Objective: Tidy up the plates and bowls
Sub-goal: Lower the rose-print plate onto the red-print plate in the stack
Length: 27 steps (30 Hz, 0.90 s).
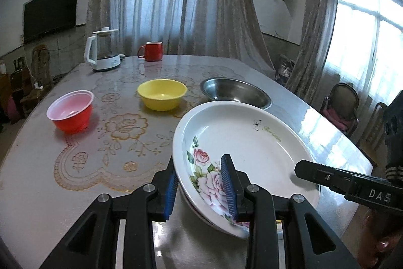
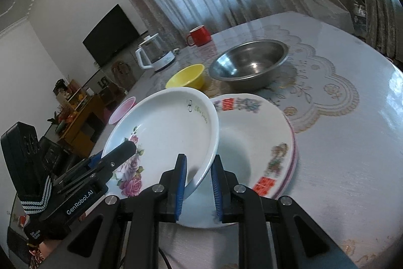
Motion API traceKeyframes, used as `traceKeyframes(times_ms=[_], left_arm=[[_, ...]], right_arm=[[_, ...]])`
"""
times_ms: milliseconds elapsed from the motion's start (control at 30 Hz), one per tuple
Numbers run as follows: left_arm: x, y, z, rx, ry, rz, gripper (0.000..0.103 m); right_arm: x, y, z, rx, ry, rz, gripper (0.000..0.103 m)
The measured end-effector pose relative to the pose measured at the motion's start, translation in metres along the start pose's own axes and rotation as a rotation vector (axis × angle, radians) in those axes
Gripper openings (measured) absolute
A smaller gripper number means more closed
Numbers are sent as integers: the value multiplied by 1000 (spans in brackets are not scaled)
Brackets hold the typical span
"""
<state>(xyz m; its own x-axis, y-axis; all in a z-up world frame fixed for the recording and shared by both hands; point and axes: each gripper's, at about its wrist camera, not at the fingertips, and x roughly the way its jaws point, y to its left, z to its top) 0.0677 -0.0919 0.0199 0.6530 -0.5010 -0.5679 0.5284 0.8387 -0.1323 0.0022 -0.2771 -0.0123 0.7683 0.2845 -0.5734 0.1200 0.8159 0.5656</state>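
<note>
Curtained windows and a dark wall screen stand behind a round worktop [image 1: 37, 168] covered with a glossy lace-patterned cloth. One white rose-printed plate [image 1: 241, 150], tilted up, sits between the blue pads of the left gripper [image 1: 201, 185], whose jaws are narrowed onto its near rim. The right gripper [image 2: 199, 185] straddles the same plate's opposite rim; whether its pads press the rim or only flank it, I cannot tell. Beneath and to the right of the right gripper lies a stack of white plates with red-and-floral rims [image 2: 257, 132]; at least two rims show, and the raised plate's lower edge overlaps them. Three bowls stand beyond the grippers: one steel bowl [image 1: 236, 91] just behind the plate, one yellow plastic bowl [image 1: 162, 93] to its left, one red bowl with a pink-white inside [image 1: 71, 114] farther left. At the far edge stand one white kettle [image 1: 102, 51] and one red mug [image 1: 151, 51].
</note>
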Motion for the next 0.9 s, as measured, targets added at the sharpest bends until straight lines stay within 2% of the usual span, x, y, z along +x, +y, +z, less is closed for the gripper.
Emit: traceKeyframes(times_ms=[533, 900], left_arm=[[28, -26, -12, 44, 110, -53, 33], [41, -27, -19, 46, 167, -33, 34]], right_arm=[[-10, -31, -4, 51, 53, -53, 19], [4, -38, -2, 60, 119, -87, 21]])
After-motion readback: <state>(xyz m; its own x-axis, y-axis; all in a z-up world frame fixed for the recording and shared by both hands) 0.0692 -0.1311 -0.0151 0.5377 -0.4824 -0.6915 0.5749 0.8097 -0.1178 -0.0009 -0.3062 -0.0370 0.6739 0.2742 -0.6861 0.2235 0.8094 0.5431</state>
